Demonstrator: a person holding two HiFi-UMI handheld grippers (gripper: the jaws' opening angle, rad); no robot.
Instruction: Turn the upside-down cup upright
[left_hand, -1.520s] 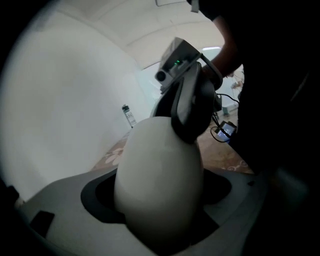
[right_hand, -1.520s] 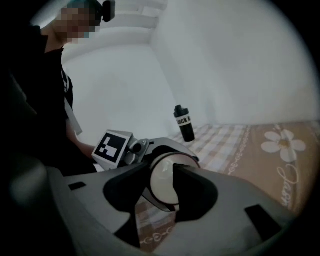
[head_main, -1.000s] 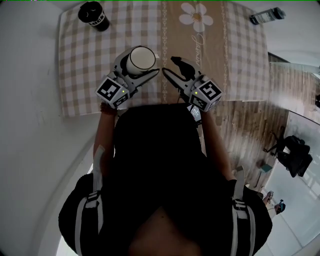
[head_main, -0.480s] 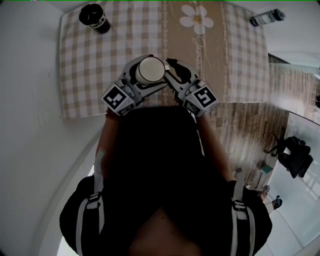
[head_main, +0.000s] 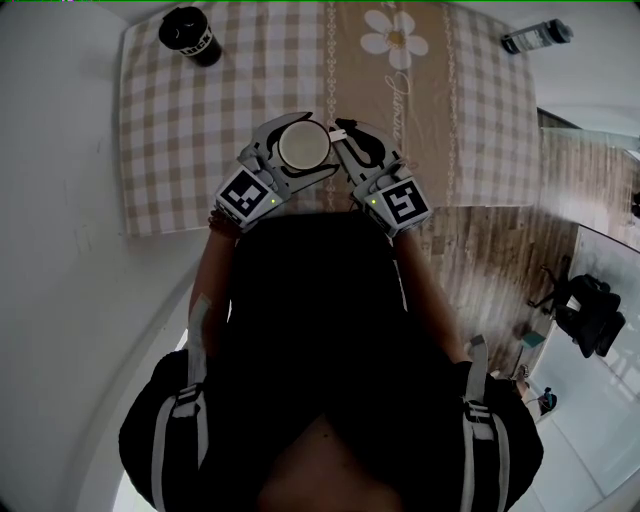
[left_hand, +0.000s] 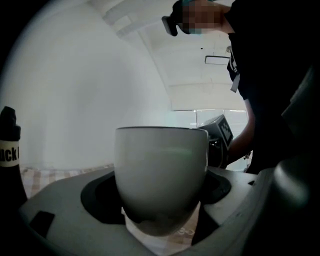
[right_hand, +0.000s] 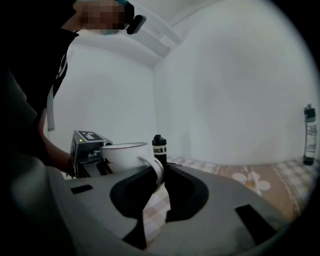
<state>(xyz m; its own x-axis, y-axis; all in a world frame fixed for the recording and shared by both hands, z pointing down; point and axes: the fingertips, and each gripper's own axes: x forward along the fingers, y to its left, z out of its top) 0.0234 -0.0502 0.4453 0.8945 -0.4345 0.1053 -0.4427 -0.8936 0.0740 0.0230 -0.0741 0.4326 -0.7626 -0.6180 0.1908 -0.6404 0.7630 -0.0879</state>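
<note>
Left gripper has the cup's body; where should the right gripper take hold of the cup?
The handle, from the person's right: it juts sideways from the cup toward the right gripper, while the left gripper wraps the round body. The right fingers have just been closing, with the handle between them.

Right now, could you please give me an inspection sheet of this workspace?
Surface: checked tablecloth with a daisy print.
Job's things: white cup, rim up, held between the grippers.
Clutter: black bottle at the far left corner; second bottle at the far right corner.
Grippers: left gripper shut on the cup's body; right gripper jaws have just been closing, now on the handle.
Cables: nothing seen.
Surroundings: white wall; wooden floor.
</note>
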